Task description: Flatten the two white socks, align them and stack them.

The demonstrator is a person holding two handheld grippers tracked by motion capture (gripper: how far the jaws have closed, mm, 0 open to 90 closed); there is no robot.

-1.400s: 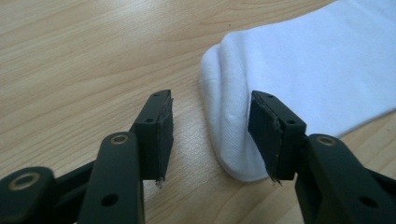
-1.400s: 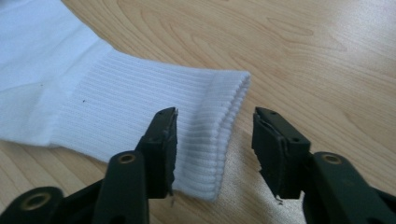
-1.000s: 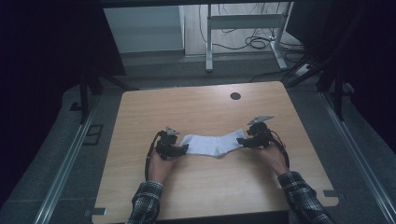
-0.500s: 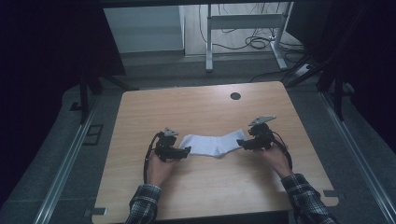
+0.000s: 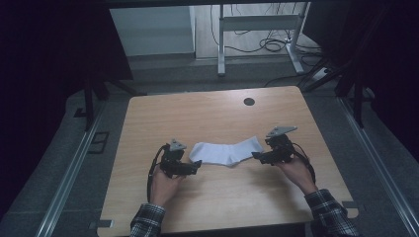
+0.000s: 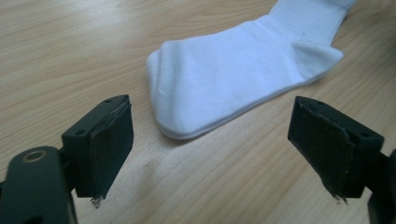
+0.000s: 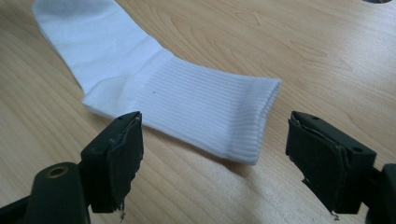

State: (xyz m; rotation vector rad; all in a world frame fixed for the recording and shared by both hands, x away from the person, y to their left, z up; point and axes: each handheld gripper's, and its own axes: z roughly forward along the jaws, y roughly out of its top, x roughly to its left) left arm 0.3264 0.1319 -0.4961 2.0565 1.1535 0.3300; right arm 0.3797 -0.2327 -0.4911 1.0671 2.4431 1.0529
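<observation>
Both jaws just opened — left gripper (image 5: 196,167) and right gripper (image 5: 255,156) gape empty, backed off the sock (image 5: 225,151), now flat on the table (image 5: 207,113) — laying-out looks done.

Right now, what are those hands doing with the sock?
A person holds a tool in each hand over a white sock lying flat on the wooden table. The left tool is at the toe, the right tool at the cuff. Both have just been opening, and neither grips the sock.
</observation>
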